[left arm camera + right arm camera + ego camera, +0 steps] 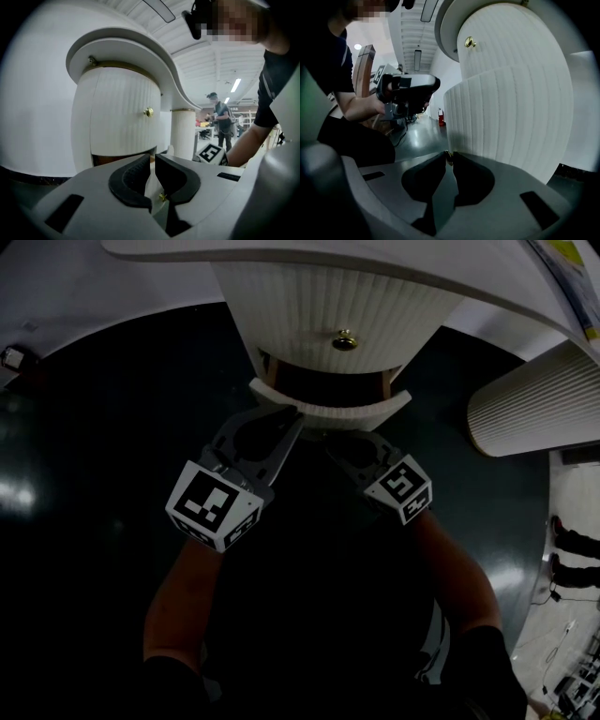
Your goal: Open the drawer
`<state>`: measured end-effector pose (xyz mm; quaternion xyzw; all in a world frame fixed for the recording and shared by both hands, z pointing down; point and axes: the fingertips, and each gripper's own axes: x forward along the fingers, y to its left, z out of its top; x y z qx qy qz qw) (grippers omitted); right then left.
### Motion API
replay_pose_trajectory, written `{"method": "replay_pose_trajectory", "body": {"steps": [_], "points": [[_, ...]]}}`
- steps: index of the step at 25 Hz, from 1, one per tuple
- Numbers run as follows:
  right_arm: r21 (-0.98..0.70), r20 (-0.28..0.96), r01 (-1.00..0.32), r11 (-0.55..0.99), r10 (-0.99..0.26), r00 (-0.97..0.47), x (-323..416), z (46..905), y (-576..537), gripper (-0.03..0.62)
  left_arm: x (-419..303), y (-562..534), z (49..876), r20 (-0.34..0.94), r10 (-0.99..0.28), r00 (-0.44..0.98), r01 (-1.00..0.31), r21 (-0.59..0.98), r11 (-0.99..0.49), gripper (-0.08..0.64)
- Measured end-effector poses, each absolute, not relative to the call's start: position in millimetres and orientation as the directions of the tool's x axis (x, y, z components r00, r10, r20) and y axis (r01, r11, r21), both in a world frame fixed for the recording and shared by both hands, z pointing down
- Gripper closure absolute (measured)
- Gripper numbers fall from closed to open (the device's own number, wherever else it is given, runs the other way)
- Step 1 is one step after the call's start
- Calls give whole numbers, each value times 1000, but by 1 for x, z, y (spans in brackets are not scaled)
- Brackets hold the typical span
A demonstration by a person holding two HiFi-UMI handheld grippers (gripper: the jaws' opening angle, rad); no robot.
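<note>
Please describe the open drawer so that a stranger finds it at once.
The white ribbed cabinet stands under a curved top. Of its two drawers, this is the lower drawer, beneath the upper drawer with the free brass knob. Only it sticks out, a dark gap behind.

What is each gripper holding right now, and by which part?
Left gripper pinches a gold knob on the lower drawer; right gripper pinches a second gold knob there.
</note>
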<state>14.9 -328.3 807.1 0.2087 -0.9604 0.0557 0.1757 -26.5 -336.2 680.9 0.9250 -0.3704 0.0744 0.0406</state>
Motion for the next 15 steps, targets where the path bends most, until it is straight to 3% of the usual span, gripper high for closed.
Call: {"method": "replay_pose_trajectory", "body": {"steps": [8, 15], "points": [[-17, 389, -367, 930, -332, -859, 18, 808, -307, 552, -13, -299, 709, 254, -596, 762, -610, -29, -792, 495], [-34, 411, -373, 927, -327, -851, 19, 809, -274, 552, -24, -272, 666, 144, -627, 766, -634, 8, -773, 485]]}}
